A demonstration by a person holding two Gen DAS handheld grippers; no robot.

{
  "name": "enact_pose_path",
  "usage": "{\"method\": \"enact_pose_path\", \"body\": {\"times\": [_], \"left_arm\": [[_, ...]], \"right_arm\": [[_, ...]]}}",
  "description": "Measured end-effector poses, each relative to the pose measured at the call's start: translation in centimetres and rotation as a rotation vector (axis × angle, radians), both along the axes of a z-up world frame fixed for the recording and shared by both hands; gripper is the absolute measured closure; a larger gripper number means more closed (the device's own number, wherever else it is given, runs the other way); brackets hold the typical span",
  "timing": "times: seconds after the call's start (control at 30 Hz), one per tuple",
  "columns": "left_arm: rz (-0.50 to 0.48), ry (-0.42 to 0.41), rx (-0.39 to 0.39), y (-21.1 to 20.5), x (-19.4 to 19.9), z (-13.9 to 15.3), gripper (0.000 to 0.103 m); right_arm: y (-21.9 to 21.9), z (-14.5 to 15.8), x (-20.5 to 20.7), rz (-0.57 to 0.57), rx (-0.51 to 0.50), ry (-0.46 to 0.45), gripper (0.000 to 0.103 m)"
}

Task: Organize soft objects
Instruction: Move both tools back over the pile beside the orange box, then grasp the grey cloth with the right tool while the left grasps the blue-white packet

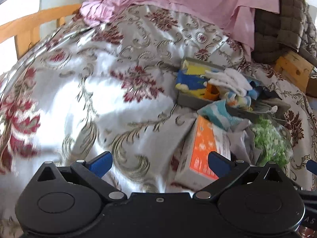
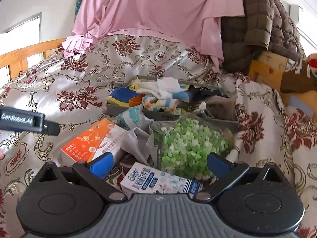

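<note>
A grey tray (image 2: 138, 112) on the bed holds several soft items: white socks (image 2: 162, 88), a blue and yellow cloth (image 2: 120, 96) and a striped cloth (image 2: 158, 102). It also shows in the left wrist view (image 1: 188, 100), with the white socks (image 1: 227, 79). A clear bag of green and white foam pieces (image 2: 188, 148) lies in front of the tray. My right gripper (image 2: 158, 165) is open and empty just before the bag. My left gripper (image 1: 159, 164) is open and empty over the bedspread, left of the pile.
An orange and white box (image 2: 93, 140) and a blue and white milk carton (image 2: 158, 180) lie near the bag. A floral satin bedspread (image 1: 89, 79) covers the bed. A pink sheet (image 2: 158, 10) and a brown quilted blanket (image 2: 263, 19) hang behind. A wooden rail (image 1: 29, 21) stands at the left.
</note>
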State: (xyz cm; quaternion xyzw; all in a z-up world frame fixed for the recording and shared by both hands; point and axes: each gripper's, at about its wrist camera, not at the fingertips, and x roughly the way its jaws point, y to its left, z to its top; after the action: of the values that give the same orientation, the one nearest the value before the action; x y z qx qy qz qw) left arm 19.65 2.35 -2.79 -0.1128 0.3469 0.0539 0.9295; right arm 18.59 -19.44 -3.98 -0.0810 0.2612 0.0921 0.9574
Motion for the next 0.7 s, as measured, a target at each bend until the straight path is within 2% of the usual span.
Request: {"method": "enact_pose_path", "body": {"times": [0.17, 0.3, 0.37, 0.47, 0.6, 0.7], "left_arm": [[-0.026, -0.022, 0.022, -0.1, 1.7, 0.0, 0.001], [-0.028, -0.015, 0.001, 0.0, 2.6, -0.5, 0.001], [-0.050, -0.013, -0.008, 0.2, 3.3, -0.7, 0.001], [-0.111, -0.005, -0.068, 0.7, 4.5, -1.2, 0.001], [-0.131, -0.009, -0.140, 1.4, 6.1, -1.8, 0.001], [-0.162, -0.031, -0.155, 1.7, 7.8, -1.8, 0.001]], "right_arm": [[0.2, -0.6, 0.8, 0.002, -0.049, -0.013, 0.000], [0.3, -0.7, 1.8, 0.011, -0.066, -0.024, 0.000], [0.3, -0.6, 2.2, 0.054, -0.068, -0.026, 0.000], [0.7, -0.8, 2.8, 0.092, -0.113, -0.049, 0.000], [1.3, -1.2, 3.3, 0.132, -0.177, -0.067, 0.000], [1.8, -1.7, 3.6, 0.162, -0.228, -0.081, 0.000]]}}
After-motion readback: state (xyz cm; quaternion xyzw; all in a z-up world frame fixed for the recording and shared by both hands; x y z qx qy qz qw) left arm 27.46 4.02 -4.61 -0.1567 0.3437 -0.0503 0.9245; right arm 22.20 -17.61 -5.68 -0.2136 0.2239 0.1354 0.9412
